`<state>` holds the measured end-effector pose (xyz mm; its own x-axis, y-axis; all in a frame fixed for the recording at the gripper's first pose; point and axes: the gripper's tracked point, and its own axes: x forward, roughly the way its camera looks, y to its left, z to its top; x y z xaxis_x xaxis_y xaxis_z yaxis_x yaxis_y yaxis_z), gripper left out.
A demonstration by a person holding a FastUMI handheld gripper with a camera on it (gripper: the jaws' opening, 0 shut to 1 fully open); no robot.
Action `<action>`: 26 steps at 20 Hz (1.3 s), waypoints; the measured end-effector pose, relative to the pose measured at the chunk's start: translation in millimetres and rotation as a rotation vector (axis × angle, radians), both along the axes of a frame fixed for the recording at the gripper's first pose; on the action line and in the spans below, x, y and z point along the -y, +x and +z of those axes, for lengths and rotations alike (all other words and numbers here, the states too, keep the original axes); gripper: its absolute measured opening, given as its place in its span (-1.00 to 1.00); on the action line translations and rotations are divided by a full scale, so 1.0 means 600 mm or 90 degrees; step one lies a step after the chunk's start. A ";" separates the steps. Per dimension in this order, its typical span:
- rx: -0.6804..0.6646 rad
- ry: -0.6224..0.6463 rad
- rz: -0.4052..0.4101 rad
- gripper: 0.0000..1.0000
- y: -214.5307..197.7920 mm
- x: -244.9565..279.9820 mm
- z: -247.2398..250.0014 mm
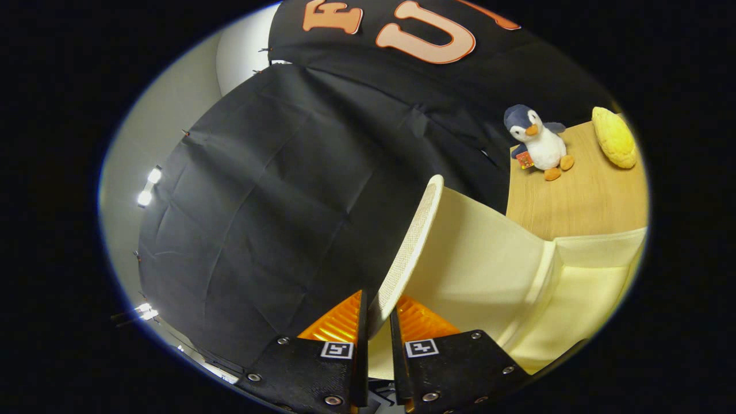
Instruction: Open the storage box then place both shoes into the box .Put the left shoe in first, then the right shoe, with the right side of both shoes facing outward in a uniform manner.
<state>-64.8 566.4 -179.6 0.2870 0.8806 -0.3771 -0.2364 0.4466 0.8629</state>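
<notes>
1. Here the tool (378, 322) has its two fingers nearly closed, pinching the edge of the storage box's lid (411, 241) between them.
2. The lid stands raised, tilted up from the cream storage box (575, 287); what lies inside cannot be made out.
3. Beyond the box, on the wooden worktop (581, 201), a plush penguin (537, 144) stands near a yellow cushion-like object (615, 138) at the far edge.

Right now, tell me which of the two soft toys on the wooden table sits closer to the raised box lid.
The penguin plush, blue-grey and white, sits nearer the lid gripped in the tongs. The yellow plush lies beyond it on the table.
</notes>
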 end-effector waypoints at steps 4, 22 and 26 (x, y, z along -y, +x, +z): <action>-0.017 -0.013 -0.001 -0.63 0.001 -0.056 -0.021; 0.167 -0.335 -0.141 0.59 -0.009 0.434 -0.150; 0.151 -0.464 -0.197 0.60 -0.041 0.606 -0.222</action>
